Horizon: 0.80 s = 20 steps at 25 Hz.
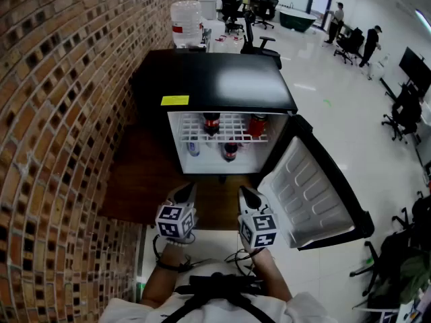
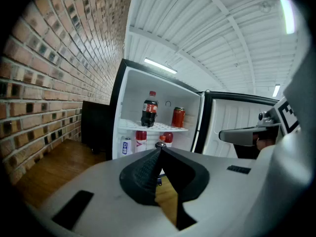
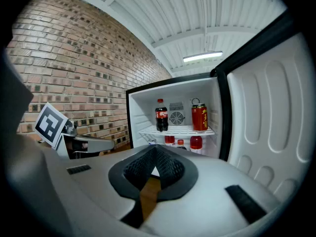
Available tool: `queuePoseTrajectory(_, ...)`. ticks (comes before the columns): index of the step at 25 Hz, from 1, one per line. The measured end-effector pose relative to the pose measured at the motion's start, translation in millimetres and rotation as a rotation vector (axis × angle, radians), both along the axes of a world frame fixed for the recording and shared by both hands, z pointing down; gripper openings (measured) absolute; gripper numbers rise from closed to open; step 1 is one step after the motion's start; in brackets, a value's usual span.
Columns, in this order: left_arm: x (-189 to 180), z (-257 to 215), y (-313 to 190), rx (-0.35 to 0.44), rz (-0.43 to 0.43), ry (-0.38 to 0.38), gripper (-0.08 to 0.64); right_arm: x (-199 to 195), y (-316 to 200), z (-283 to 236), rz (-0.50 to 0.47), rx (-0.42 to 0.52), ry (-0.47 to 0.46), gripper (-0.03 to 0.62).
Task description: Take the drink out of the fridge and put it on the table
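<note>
A red-brick wall [image 1: 60,113] runs along one side of a bright open-plan office, where a small black refrigerator [image 1: 215,79] stands on a wooden floor [image 1: 141,180] with its white-lined door [image 1: 316,187] swung wide to the right. A person stands in front of it and holds the left gripper [image 1: 186,189] and the right gripper [image 1: 246,194] side by side, both pointing at the open cabinet and well short of it. Each has its jaws pressed together with nothing between them.

Inside, on the white wire shelf [image 1: 232,128], a dark cola bottle with a red cap and red label [image 1: 211,123] stands upright to the left and a red drinks can [image 1: 256,125] stands to the right, the two apart. Neither gripper touches them. Below the shelf stand several red-filled bottles [image 3: 196,143], and a small white-and-blue can [image 2: 127,145] stands at the far left of that lower compartment.
</note>
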<state>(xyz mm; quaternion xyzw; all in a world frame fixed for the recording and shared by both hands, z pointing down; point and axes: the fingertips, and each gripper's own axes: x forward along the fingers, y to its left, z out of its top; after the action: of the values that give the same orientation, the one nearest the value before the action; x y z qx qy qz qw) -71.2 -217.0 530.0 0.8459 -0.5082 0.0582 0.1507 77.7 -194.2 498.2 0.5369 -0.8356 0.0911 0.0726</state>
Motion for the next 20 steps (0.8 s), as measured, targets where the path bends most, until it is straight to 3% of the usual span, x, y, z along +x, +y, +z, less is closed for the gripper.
queuePoseTrajectory(14, 3.4, -4.2, -10.3, 0.015, 0.008, -0.016, 0.000, 3.6, -5.0, 2.2, 0.002, -0.010, 0.003, 0.011)
queuePoseTrajectory(20, 3.2, -16.0, -34.2, 0.061, -0.009, -0.058, 0.012, 4.9, -8.3, -1.3, 0.007, -0.008, 0.005, 0.011)
